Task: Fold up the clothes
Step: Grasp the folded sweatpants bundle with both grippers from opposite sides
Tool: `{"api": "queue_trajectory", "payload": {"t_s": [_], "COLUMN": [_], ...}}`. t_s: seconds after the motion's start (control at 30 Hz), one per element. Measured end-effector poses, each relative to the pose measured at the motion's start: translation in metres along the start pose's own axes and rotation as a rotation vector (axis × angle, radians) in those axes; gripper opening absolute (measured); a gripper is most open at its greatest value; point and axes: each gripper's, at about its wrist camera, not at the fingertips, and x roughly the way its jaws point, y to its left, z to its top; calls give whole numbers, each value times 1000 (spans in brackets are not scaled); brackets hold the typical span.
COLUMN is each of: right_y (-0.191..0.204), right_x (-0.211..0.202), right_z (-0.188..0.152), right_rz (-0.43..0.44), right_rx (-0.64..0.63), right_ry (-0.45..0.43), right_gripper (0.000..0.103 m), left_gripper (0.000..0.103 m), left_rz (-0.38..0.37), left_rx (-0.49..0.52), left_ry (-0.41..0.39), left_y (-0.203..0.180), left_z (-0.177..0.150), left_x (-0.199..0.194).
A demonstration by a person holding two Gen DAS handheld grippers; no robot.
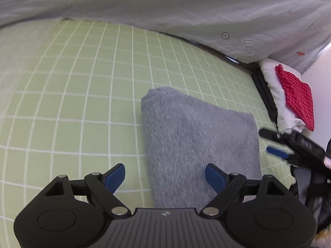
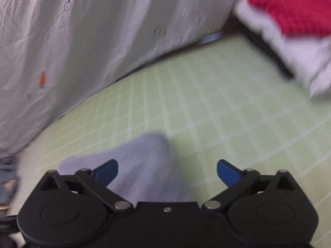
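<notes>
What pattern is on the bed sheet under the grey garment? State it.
Light green sheet with a white grid of lines; sharpest in the left wrist view.

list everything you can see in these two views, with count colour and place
folded garment: 1, grey, lying on the sheet just ahead of both grippers
sheet: 1, light green with white grid lines, the work surface
printed cloth: 1, pale grey with small printed marks, along the far edge of the sheet
red cloth: 1, red check, on top of a white cloth at far right
white cloth: 1, white, under the red cloth
black strip: 1, black, beside the white cloth
denim: 1 piece, blue, left edge of right wrist view
left gripper: 1, black with blue pads, open
right gripper: 1, black with blue pads, open
</notes>
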Motion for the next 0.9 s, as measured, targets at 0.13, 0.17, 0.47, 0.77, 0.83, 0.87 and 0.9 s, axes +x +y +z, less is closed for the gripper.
{"api": "queue_trajectory", "payload": {"t_s": [0.13, 0.17, 0.47, 0.77, 0.83, 0.87, 0.9], "right_y": [-6, -7, 9, 28, 34, 37, 39], "right_x": [-2, -2, 7, 13, 14, 14, 14], "right_z": [-15, -19, -19, -24, -24, -25, -26], "right_rz": [23, 29, 5, -60, -47, -44, -46], "right_rx": [29, 36, -45, -115, -111, -109, -107], "right_ry": [32, 40, 88, 113, 129, 131, 130], "right_gripper": [103, 103, 103, 103, 103, 103, 103], "left_gripper": [86, 86, 87, 93, 94, 97, 98], "left_rz": [-24, -27, -154, -248, -273, -286, -297], "left_rx": [-31, -36, -86, -151, -142, -137, -133], "left_ry": [29, 31, 31, 55, 62, 62, 59], "left_y": [4, 4, 9, 16, 13, 11, 10], "left_z": [-3, -4, -4, -8, -11, -12, -12], "left_x": [11, 13, 10, 22, 26, 28, 29]}}
